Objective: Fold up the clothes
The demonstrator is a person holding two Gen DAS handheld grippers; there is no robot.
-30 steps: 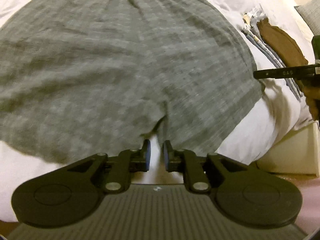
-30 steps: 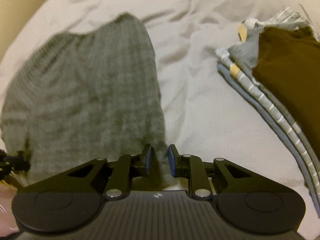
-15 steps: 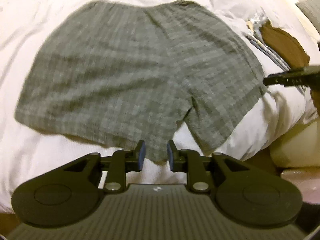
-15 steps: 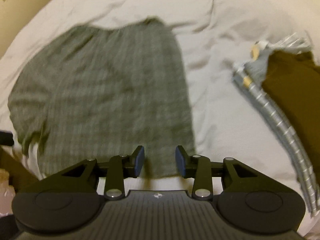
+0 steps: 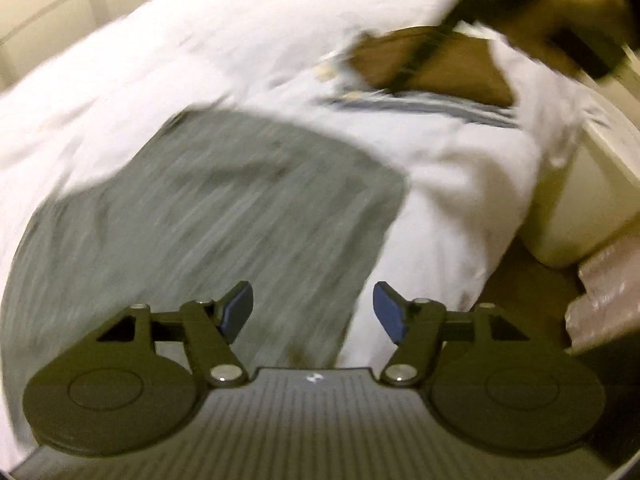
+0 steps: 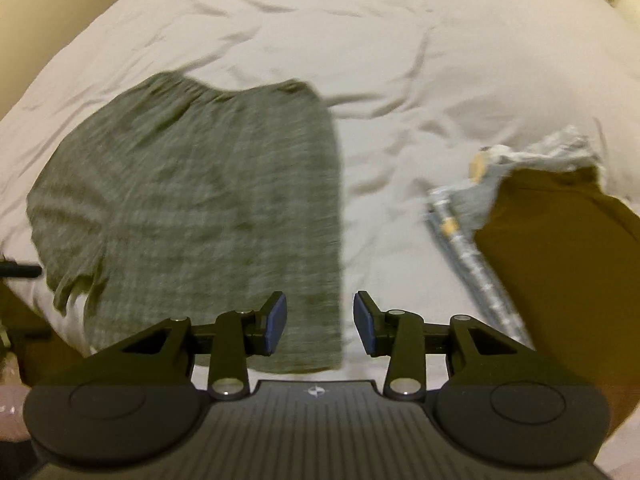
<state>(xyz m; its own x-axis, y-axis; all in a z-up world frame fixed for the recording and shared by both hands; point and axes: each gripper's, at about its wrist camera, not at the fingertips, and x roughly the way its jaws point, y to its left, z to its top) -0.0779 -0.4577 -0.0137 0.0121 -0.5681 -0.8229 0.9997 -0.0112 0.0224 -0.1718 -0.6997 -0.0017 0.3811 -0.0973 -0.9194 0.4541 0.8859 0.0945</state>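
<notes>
Grey checked shorts (image 6: 192, 208) lie spread flat on the white bed sheet (image 6: 400, 80), waistband at the far side. In the blurred left wrist view the shorts (image 5: 224, 232) fill the lower left. My left gripper (image 5: 313, 314) hangs above their near edge, jaws opening wide, nothing between them. My right gripper (image 6: 319, 322) hovers over the shorts' right leg hem, jaws opening, no cloth pinched between the blue pads (image 6: 276, 322).
A pile of folded clothes, brown garment (image 6: 560, 260) on top of striped grey ones (image 6: 472, 248), lies to the right on the bed. In the left wrist view the other gripper (image 5: 520, 8) and a hand show at upper right, beyond the bed's edge (image 5: 560, 200).
Both grippers let go of the shorts' hem, opened and rose away from the bed. The left wrist view rolled and swung right; the shorts now lie flat.
</notes>
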